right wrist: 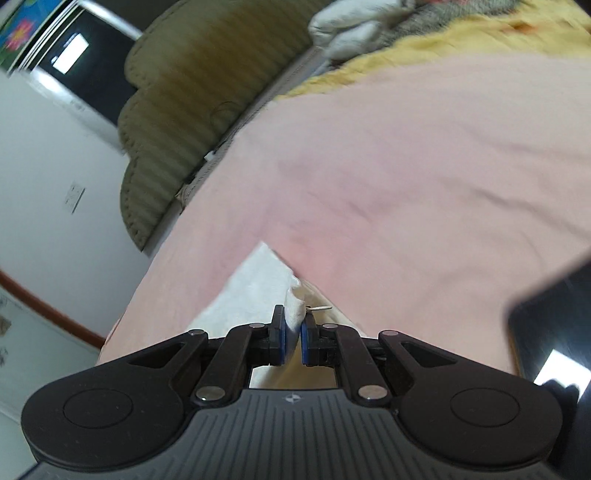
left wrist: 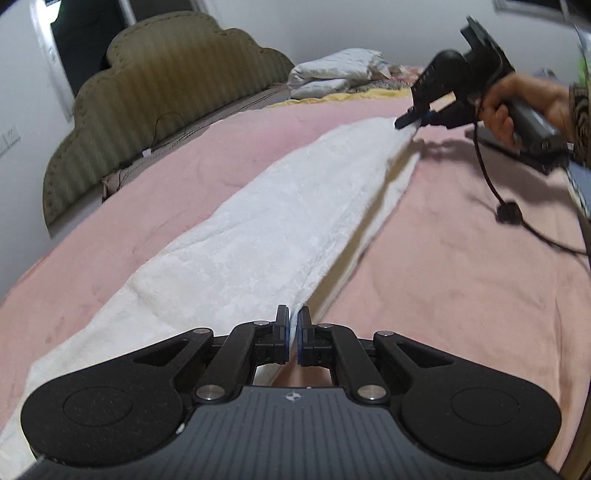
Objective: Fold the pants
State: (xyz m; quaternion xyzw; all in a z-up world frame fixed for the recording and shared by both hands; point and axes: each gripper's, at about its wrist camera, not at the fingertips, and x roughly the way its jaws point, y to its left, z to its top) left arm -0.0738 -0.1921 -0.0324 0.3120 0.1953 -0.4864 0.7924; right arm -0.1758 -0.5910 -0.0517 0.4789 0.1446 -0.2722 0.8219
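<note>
pants (left wrist: 280, 221) (full length) — left view only

A bed (left wrist: 461, 295) under a pink blanket (left wrist: 443, 258) fills the room. At its far left stands a scalloped olive headboard (left wrist: 147, 92) against white walls (right wrist: 55, 147). Folded white bedding (left wrist: 340, 70) and a yellow quilt (right wrist: 461, 33) lie far off.

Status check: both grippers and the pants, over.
Left hand-held gripper shut on white pants. Right hand-held gripper shut on far end. Pants stretched over pink bedspread.
</note>
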